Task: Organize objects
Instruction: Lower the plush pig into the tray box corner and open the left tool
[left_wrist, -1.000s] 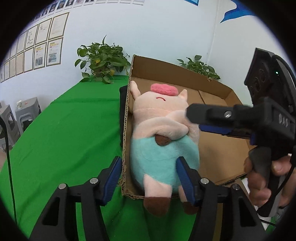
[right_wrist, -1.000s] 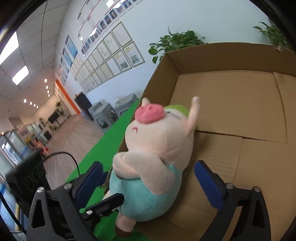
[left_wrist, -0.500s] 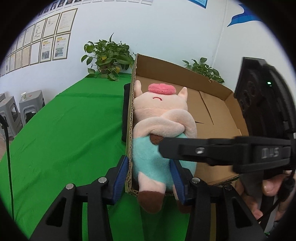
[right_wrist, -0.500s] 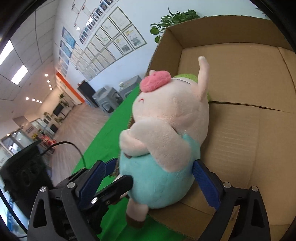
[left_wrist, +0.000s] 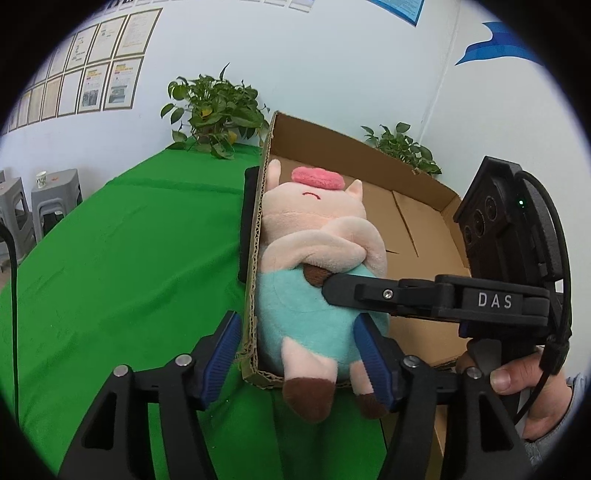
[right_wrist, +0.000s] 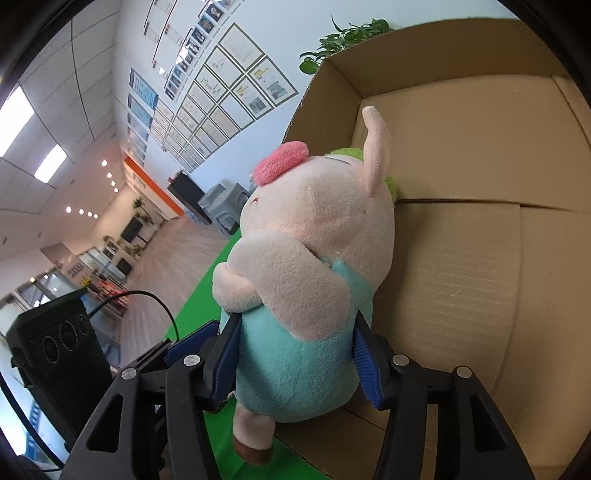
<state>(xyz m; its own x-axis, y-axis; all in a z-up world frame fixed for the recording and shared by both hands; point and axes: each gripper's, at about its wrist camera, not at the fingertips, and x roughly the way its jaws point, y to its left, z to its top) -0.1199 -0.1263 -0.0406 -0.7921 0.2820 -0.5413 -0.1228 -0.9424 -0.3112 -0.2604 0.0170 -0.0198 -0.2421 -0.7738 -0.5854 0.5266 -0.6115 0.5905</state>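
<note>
A plush pig (left_wrist: 314, 280) in teal overalls lies on its back in the near left corner of an open cardboard box (left_wrist: 417, 229), feet hanging over the front edge. My left gripper (left_wrist: 303, 354) straddles the box's left wall and the pig's lower body, one pad outside the wall, one against the pig's right side. My right gripper (right_wrist: 295, 354) is shut on the pig's teal belly (right_wrist: 295, 354), pads pressing both sides. In the left wrist view its finger (left_wrist: 388, 293) lies across the pig's belly.
The box sits on a green-covered table (left_wrist: 129, 277). A dark flat object (left_wrist: 247, 221) stands against the box's outer left wall. Potted plants (left_wrist: 214, 110) stand at the table's back. Grey stools (left_wrist: 48, 203) are off the left side.
My right gripper came in from the right and closed on the pig's belly. My left gripper narrowed around the pig's lower body and the box wall.
</note>
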